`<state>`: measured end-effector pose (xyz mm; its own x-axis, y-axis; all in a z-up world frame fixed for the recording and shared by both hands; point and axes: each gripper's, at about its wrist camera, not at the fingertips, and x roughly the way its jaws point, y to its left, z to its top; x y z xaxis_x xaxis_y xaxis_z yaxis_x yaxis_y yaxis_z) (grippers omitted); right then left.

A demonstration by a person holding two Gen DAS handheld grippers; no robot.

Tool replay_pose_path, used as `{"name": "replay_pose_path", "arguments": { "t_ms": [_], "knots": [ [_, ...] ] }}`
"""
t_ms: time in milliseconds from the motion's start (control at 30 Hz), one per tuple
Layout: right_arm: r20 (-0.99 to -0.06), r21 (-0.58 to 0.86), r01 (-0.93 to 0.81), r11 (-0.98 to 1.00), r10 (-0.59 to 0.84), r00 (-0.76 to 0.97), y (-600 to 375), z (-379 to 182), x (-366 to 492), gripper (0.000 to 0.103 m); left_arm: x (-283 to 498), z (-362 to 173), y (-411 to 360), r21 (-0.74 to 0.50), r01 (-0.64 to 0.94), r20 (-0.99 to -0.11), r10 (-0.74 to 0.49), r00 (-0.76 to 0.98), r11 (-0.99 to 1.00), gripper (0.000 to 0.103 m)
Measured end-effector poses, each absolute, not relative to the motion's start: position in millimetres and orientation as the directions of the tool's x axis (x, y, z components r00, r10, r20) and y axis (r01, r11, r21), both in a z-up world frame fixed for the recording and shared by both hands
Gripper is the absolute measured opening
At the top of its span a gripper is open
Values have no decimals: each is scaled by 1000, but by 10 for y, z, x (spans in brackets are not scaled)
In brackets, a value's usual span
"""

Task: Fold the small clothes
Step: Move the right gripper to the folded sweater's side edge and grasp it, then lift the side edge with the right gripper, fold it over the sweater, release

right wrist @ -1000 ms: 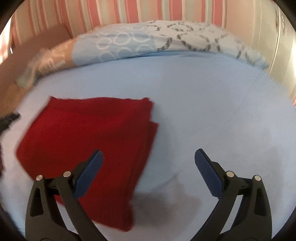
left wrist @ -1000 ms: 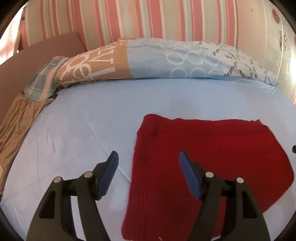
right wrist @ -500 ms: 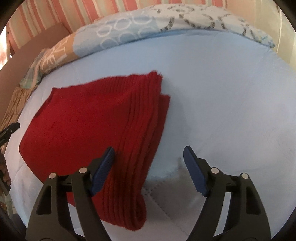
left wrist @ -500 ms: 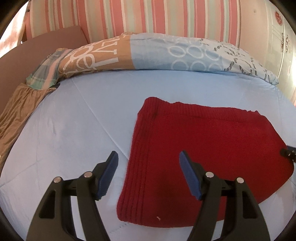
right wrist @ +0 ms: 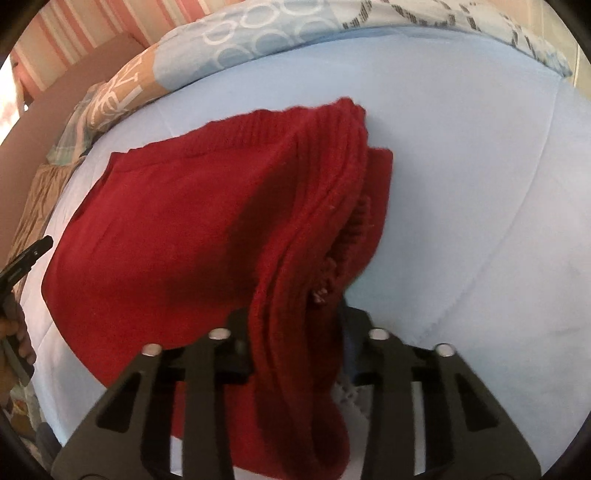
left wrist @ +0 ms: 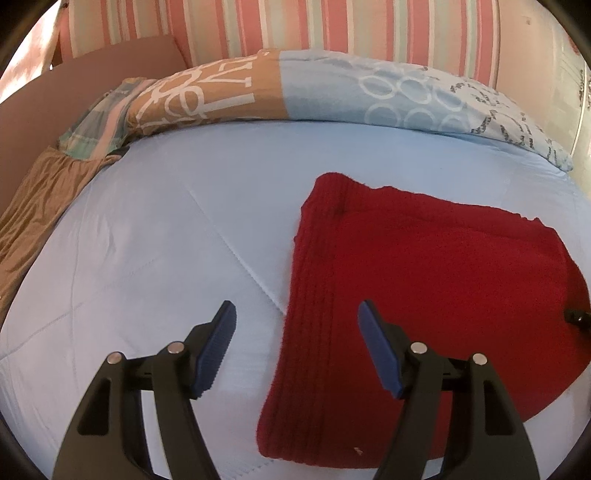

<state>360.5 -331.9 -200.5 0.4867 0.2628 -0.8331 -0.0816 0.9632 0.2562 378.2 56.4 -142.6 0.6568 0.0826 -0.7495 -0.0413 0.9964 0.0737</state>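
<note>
A red knit garment (left wrist: 424, 277) lies folded flat on the light blue bed sheet (left wrist: 147, 240). My left gripper (left wrist: 295, 332) hovers open over its ribbed left edge, one finger above the sheet, the other above the knit. In the right wrist view the red garment (right wrist: 166, 229) has its ribbed right edge bunched up between the jaws of my right gripper (right wrist: 295, 325), which are closing on it; the cloth hides the pads. The right gripper's tip (left wrist: 576, 317) shows at the garment's far right edge.
A patterned duvet (left wrist: 332, 85) lies rolled along the far side of the bed under a striped wall (left wrist: 332, 26). Brown satin cloth (left wrist: 37, 206) and a brown board (left wrist: 92, 74) sit at the left. A hand (right wrist: 14, 332) holds the left gripper (right wrist: 26, 258).
My right gripper's jaws went from wide apart to pinched on the garment's ribbed edge, which now bunches up. Both grippers sank closer to the bed. The left jaws kept their gap.
</note>
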Motion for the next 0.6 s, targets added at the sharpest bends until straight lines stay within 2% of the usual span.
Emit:
{"name": "replay_pose_path", "arguments": {
  "t_ms": [233,600],
  "knots": [
    [-823,176,-96,980,200,532,-3167,-1707,3555,21,3762,-1322,592,76,-37,-737,81,671,996,69],
    [-789,72,-113,991,126,601,-2832,-1273,3535,21,3709,-1091,707,73,-44,-716,83,694,996,69]
  ]
}}
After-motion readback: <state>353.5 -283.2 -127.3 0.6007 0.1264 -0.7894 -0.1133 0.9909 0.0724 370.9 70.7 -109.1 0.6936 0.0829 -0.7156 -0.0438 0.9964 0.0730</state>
